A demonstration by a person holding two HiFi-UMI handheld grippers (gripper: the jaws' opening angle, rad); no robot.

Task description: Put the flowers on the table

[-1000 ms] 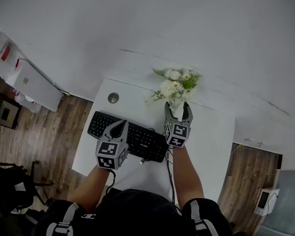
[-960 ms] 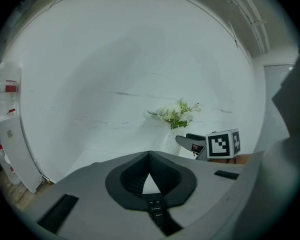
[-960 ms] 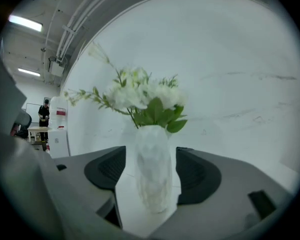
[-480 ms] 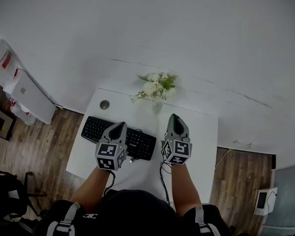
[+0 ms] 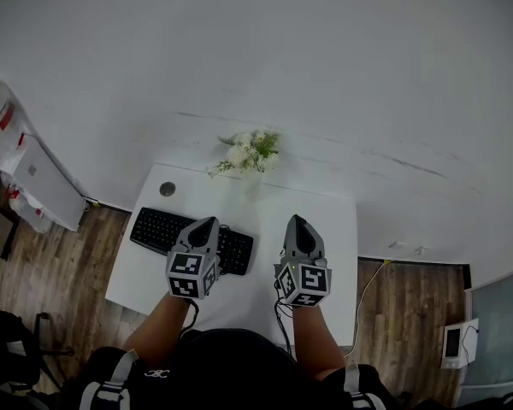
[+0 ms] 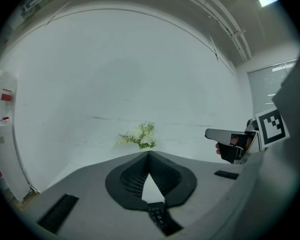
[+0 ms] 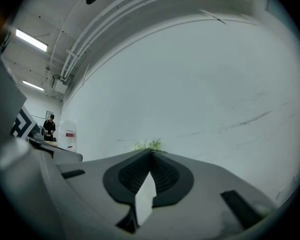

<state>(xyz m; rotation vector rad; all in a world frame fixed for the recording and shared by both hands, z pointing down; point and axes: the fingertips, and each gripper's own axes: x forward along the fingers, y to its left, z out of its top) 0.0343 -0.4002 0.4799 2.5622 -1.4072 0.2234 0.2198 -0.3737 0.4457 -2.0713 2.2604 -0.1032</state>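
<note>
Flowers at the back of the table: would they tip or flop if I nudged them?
Likely top-heavy: the flowers spread wider than what looks like a narrow pale base under them, so a high push may tip them. The thin side sprays probably bend easily.

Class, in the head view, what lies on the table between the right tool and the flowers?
Nothing stands there: the head view shows only bare white table between the right tool and the flowers.

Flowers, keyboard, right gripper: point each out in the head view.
flowers [image 5: 246,151], head view, white blooms at the middle of the bunch.
keyboard [image 5: 156,229], head view, bare keys near its left end.
right gripper [image 5: 297,221], head view, tip of its shut jaws.
</note>
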